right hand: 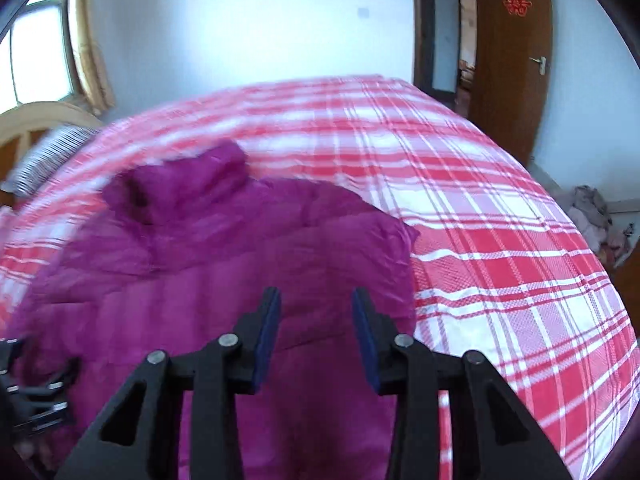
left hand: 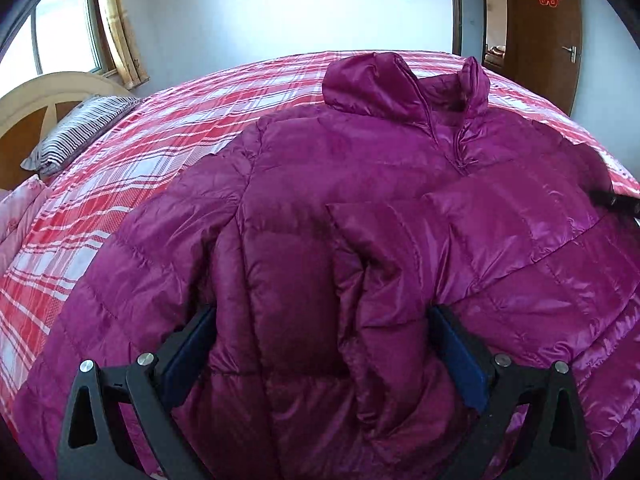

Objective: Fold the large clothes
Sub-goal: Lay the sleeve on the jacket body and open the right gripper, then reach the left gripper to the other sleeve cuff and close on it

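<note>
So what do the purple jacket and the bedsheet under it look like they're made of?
Jacket: likely thin nylon or polyester shell, glossy, quilted into puffy stitched panels, so probably down or fibre filled. Bedsheet: matte woven red-and-white plaid, probably cotton.

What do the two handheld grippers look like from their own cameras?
Both look alike. The left gripper has black angular linkage arms with triangular cut-outs, round silver pivot bolts, and flat dark blue pads on the inner faces of its fingers. The right gripper shows the same black frame, silver bolts and blue pads. No cables, markings, hands or sleeves show.
</note>
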The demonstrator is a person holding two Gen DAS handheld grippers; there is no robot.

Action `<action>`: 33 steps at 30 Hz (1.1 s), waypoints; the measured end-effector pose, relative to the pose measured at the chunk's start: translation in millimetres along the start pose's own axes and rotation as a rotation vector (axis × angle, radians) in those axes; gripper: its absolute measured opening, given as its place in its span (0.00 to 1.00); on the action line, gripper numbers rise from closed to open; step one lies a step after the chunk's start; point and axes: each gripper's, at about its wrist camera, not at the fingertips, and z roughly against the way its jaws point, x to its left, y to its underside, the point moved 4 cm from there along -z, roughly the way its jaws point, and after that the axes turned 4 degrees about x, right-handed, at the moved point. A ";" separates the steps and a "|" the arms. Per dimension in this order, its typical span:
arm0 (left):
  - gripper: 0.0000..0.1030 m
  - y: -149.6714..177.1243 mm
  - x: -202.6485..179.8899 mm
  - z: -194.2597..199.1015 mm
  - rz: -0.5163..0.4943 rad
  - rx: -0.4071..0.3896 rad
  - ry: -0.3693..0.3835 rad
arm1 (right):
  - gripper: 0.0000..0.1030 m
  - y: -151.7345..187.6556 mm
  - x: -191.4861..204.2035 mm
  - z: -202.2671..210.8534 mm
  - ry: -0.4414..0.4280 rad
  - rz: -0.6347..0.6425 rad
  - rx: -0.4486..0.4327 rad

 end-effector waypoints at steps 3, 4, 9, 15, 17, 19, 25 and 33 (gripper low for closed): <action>0.99 -0.9 0.3 -4.3 0.005 0.003 0.006 | 0.37 16.4 -13.2 -22.2 -0.015 -0.038 0.040; 0.99 0.7 2.3 -5.3 0.015 0.008 0.016 | 0.37 17.3 -15.4 -21.8 -0.017 -0.040 0.031; 0.99 0.9 3.0 -6.6 0.026 0.013 0.027 | 0.37 18.6 -15.0 -19.5 -0.001 -0.021 0.031; 0.99 2.8 2.0 -5.7 0.025 0.012 0.026 | 0.39 21.4 2.0 29.2 -0.031 0.005 0.016; 0.99 2.9 2.2 -5.5 0.025 0.011 0.025 | 0.40 26.7 12.4 42.3 -0.061 0.029 -0.003; 0.99 3.0 2.2 -5.3 0.025 0.011 0.026 | 0.40 35.6 20.7 43.5 -0.095 0.056 0.007; 0.99 3.0 2.7 -5.6 0.025 0.012 0.025 | 0.40 65.3 15.5 13.6 -0.093 0.051 0.052; 0.99 2.5 9.3 4.4 0.054 -0.002 0.060 | 0.40 71.2 24.4 12.2 -0.030 0.070 0.020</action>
